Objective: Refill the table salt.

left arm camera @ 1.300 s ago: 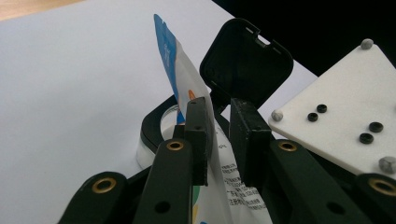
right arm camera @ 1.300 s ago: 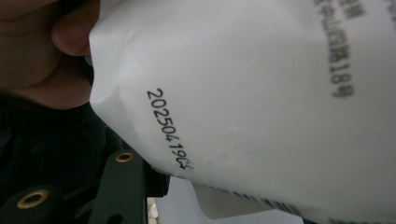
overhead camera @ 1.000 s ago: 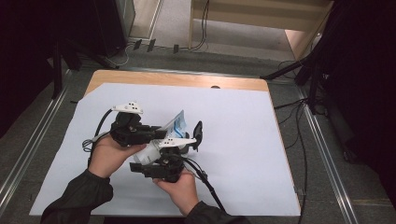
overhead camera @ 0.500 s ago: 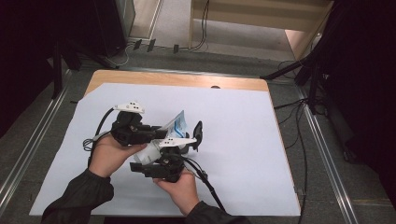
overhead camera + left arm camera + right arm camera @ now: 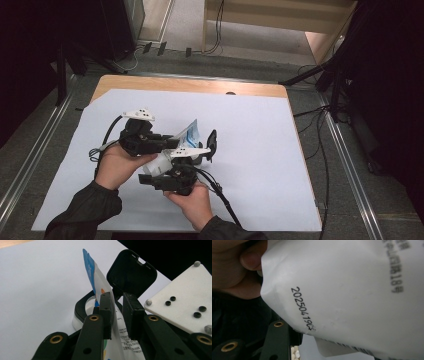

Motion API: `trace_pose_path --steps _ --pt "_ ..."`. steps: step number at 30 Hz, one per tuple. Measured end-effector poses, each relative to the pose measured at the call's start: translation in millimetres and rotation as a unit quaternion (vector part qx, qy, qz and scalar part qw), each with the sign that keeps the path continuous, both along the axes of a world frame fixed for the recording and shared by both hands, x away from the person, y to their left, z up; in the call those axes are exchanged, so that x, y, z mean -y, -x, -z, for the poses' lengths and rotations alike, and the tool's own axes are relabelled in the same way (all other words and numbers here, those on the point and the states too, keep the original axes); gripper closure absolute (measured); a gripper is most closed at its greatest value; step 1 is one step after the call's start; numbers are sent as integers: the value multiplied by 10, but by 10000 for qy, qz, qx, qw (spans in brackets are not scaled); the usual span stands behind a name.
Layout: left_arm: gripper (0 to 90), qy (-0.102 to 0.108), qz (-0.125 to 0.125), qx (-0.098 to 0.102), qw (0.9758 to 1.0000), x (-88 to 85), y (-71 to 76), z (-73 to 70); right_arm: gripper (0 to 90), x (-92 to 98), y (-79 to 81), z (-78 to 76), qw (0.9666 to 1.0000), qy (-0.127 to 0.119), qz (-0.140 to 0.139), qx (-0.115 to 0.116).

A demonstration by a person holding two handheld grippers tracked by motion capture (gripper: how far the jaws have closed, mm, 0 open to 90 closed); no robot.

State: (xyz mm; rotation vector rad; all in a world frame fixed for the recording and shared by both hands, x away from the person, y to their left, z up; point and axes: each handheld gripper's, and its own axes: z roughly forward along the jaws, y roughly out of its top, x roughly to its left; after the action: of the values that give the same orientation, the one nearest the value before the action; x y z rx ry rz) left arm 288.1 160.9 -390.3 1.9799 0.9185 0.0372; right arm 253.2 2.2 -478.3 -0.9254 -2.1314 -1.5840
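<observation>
On the table (image 5: 260,89) lies a paper sheet (image 5: 260,150) covering most of its top. Near the sheet's middle, the left gripper (image 5: 172,143) sits behind and left of the right gripper (image 5: 197,156), the 2 close together. A pouch (image 5: 100,287) rises between the left gripper's pads (image 5: 106,312), above a container (image 5: 81,311) whose open lid (image 5: 131,272) stands behind the pouch

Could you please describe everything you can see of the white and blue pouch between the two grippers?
The pouch is a thin, flexible packet, white with a blue top edge, small printed text and a stamped date code. It stands roughly upright on edge above the paper-covered table, before a black-rimmed container with its lid open. The left gripper has its pads around it; a thumb touches one corner.
</observation>
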Motion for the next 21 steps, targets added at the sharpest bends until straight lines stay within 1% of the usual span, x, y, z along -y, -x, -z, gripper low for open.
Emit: trace_pose_path --steps 5,10,13,17,21 --pt "790 12 9 -13 10000 8 -4 1 518 3 -4 4 10000 -5 12 -15" --pt "786 12 -14 27 10000 15 -1 -3 516 9 -13 4 10000 -27 1 -14" --pt "787 -35 10 59 10000 13 3 -17 511 12 -15 1 10000 -69 -33 -45" --pt "791 23 -31 59 10000 23 0 -12 511 15 -20 -6 10000 -43 -10 -18" --pt "792 10 -14 66 10000 24 -4 -14 514 16 -25 -5 10000 -41 4 -24"
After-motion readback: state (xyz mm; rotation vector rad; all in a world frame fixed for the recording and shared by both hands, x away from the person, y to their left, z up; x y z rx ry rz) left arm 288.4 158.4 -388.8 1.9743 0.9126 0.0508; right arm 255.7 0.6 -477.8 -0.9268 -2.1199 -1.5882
